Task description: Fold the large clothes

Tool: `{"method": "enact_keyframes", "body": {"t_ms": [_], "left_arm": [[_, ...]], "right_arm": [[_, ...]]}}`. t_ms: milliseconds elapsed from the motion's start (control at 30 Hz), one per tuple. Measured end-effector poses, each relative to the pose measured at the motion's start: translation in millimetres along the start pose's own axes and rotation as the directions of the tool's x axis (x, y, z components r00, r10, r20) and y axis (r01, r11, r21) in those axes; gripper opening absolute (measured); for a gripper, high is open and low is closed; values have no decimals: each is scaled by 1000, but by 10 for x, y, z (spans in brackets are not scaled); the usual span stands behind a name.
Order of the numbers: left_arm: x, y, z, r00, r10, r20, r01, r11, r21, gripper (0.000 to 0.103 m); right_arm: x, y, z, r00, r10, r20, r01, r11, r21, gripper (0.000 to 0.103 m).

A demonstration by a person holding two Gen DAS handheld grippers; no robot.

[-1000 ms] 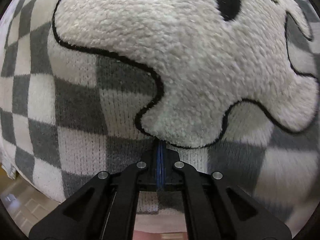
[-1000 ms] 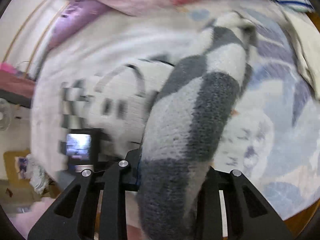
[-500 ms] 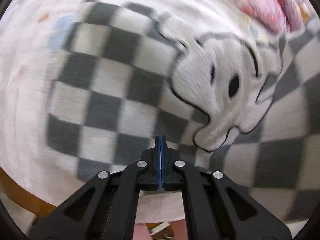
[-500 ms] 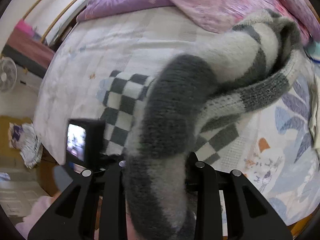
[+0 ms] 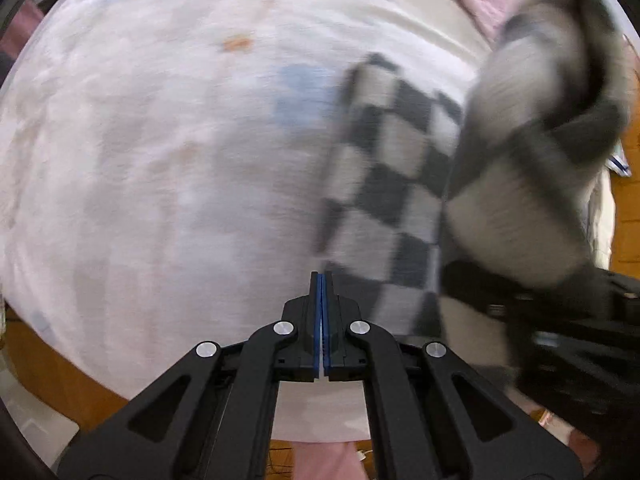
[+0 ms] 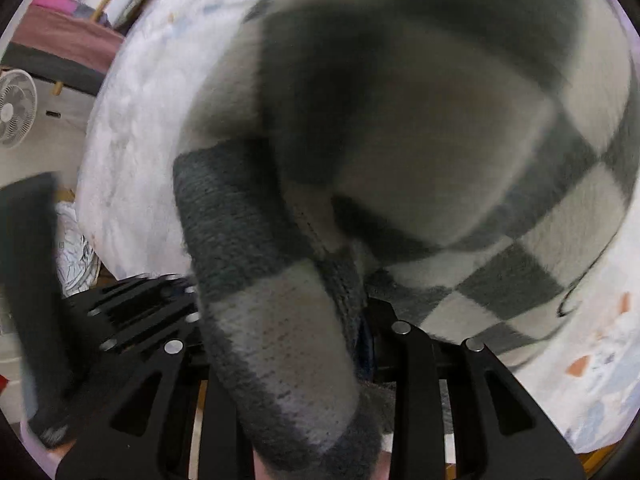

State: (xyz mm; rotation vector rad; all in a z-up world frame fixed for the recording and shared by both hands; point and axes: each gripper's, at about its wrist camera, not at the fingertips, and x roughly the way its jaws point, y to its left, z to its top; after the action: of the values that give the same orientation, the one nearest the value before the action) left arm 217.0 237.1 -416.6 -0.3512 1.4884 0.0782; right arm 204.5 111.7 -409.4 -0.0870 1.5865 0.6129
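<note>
The grey-and-white checked knitted sweater [image 5: 384, 184] lies on the pale printed bed sheet [image 5: 160, 160] toward the right part of the bed as the left wrist view shows it, its flat part running as a long band from the near edge of the bed away toward the far edge. From that flat band a thick sleeve or folded bundle [image 6: 272, 320] of the same knit rises up into the right hand-held gripper [image 6: 288, 344], whose jaws stand partly apart and are clamped on the bunched wool between them; the fabric hangs in front of that camera and hides most of the bed.

The left hand-held gripper [image 5: 322, 300] has its blue-lined jaws pressed together with nothing between them, and it hangs over bare sheet just to the left of the sweater's near left edge. The right hand-held gripper [image 5: 560, 320] shows in that view as a blurred black shape at the right, over the garment itself.

So the right one is the nearer and carries the cloth. Judging from this, the lifted part is meant to be laid across the flat band, crosswise to its long axis, while the empty left one would have to come rightward to reach the edge.
</note>
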Motion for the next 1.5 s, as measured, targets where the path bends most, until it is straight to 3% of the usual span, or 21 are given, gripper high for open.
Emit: {"method": "enact_keyframes", "body": {"t_ms": [100, 167, 200, 233, 333, 367, 500, 600, 633, 667, 733, 767, 800, 867, 967, 1067, 1100, 1133, 1267, 1400, 1500], "left_arm": [[26, 347, -41, 999, 37, -16, -38, 998, -56, 1], [7, 553, -94, 997, 73, -39, -77, 994, -84, 1], [-18, 622, -113, 996, 84, -43, -88, 992, -95, 1], [-75, 682, -132, 996, 83, -40, -87, 991, -104, 1], [-214, 696, -154, 998, 59, -25, -61, 993, -105, 1], [-263, 656, -152, 999, 43, -19, -45, 994, -103, 7], [-254, 369, -109, 994, -105, -34, 102, 992, -75, 50], [-39, 94, -70, 972, -217, -95, 207, 973, -104, 63], [48, 36, -57, 954, -275, -121, 260, 957, -129, 64], [229, -39, -50, 913, -374, -162, 342, 920, -192, 68], [512, -112, -76, 887, -397, -236, 322, 898, -299, 68], [648, -178, -112, 878, -393, -272, 302, 897, -322, 57], [710, -250, -134, 891, -365, -271, 284, 912, -297, 8], [613, -350, -143, 928, -264, -261, 213, 954, -210, 9], [110, -377, -144, 963, -217, -161, 205, 975, -86, 9], [-101, -306, -213, 980, -122, -157, 126, 992, 17, 9], [-83, -260, -232, 982, -91, -165, 98, 995, 30, 9], [-55, -227, -253, 983, -48, -175, 57, 997, 50, 9], [232, -182, -207, 973, 129, -189, -102, 984, 147, 10], [883, -79, -164, 955, 202, -218, -165, 971, 175, 17], [802, -103, -196, 960, 192, -202, -146, 964, 223, 23]], "right_arm": [[478, 102, 74, 997, 20, -76, -19, 1000, 14, 31], [706, 80, 127, 992, 61, -113, -54, 996, 66, 46], [719, 78, 140, 991, 80, -111, -72, 995, 75, 61], [686, 89, 154, 987, 121, -109, -113, 990, 79, 80], [401, 27, 124, 934, 350, -68, -337, 930, 149, 92], [325, 6, 104, 931, 360, -65, -347, 925, 155, 92], [-107, -258, -105, 986, 167, -15, -164, 979, 122, 92], [-290, -628, -304, 992, 128, 0, -126, 970, 209, 92], [-353, -818, -404, 992, 127, 7, -125, 955, 270, 92], [-401, -967, -491, 992, 128, 17, -126, 940, 316, 92], [-458, -1206, -628, 991, 126, 34, -129, 913, 386, 92], [-500, -1353, -722, 992, 121, 41, -127, 896, 426, 92], [-537, -1433, -794, 992, 116, 43, -123, 884, 451, 92], [-567, -1583, -906, 995, 94, 41, -102, 864, 494, 92], [-710, -1685, -1012, 994, 77, 72, -103, 852, 514, 90], [-866, -1589, -935, 994, 29, 108, -74, 896, 437, 63], [-879, -1533, -870, 995, -6, 99, -35, 916, 401, 44], [-876, -1480, -809, 995, -22, 97, -17, 924, 382, 35], [-721, -1367, -454, 996, -25, 83, 0, 957, 289, 32], [189, -1386, -191, 995, -82, -63, 97, 948, 304, 20], [509, -1399, -142, 981, -156, -116, 188, 915, 358, 21]]}}
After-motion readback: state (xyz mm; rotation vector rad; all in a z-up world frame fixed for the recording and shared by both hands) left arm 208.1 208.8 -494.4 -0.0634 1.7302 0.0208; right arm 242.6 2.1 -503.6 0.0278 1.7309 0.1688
